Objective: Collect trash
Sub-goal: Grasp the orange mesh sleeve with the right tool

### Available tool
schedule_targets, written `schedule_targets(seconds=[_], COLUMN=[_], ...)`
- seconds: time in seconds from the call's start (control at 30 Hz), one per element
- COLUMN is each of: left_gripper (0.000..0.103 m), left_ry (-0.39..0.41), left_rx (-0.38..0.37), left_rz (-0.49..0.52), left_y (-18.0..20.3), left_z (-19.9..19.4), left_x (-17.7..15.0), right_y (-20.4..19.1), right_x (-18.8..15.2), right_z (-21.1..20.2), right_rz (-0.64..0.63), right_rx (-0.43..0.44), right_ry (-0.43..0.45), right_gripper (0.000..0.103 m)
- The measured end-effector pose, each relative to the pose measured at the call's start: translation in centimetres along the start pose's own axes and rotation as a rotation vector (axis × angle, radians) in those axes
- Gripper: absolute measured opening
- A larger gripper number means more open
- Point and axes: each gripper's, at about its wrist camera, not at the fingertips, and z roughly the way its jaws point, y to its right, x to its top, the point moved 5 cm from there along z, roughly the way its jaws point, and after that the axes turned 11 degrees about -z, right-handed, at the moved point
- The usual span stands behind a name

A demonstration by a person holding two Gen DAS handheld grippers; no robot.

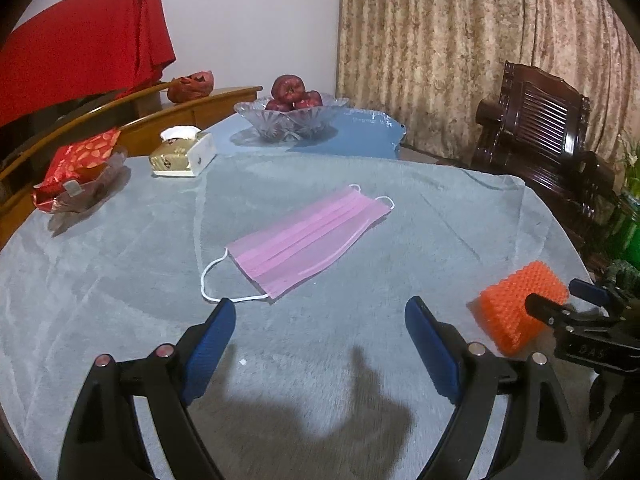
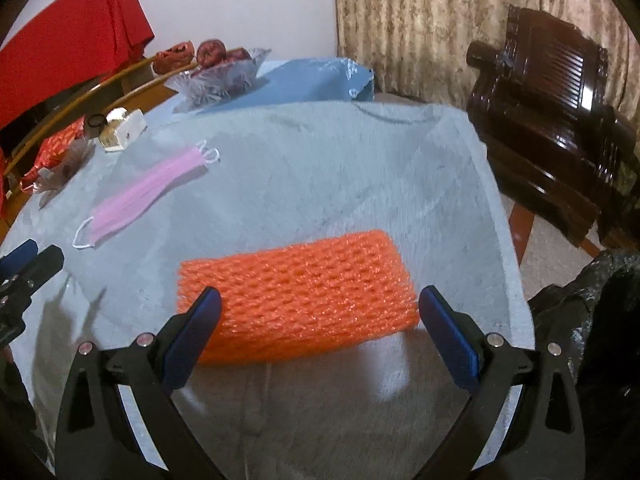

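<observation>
On fuzzy cloth [image 2: 320, 160]: orange foam net [image 2: 304, 296].

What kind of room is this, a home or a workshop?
Most likely a home living or dining room: a cut-glass bowl of red apples, a carved dark wooden armchair and heavy beige patterned curtains.

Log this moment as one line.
left claw: open, before pink pleated face mask | right claw: open, over orange foam net sleeve

A pink face mask [image 1: 308, 240] lies flat on the grey cloth, well apart from an orange foam net [image 2: 300, 296].
</observation>
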Motion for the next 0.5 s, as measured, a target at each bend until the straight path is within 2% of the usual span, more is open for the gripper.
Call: schedule_targets(seconds=[0.3,0.33,0.47,0.5], left_gripper=[0.085,0.085,0.085,0.085], left_ry=[-0.011,-0.012,-0.016,-0.017], left_rx=[-0.006,-0.007,-0.007,-0.008], left_rz=[-0.007,-0.008,-0.011,-0.011], left_y=[0.1,0.2,0.3,0.3], left_z=[1.1,1.1,1.2,1.3], left_x=[0.1,0.0,-0.1,-0.1], right_y=[-0.5,-0.7,-1.8,-2.1], right_x=[-0.5,-0.4,-0.4,-0.3], right_z=[1.3,1.3,1.4,1.3], right_rz=[-0.018,-0.026,-0.042,-0.043], right_rx=[0.032,0.041,0.092,0.108], right_ry=[-0.059,-0.059,-0.055,-0.050], right_gripper=[0.096,0.091,0.060,0.056])
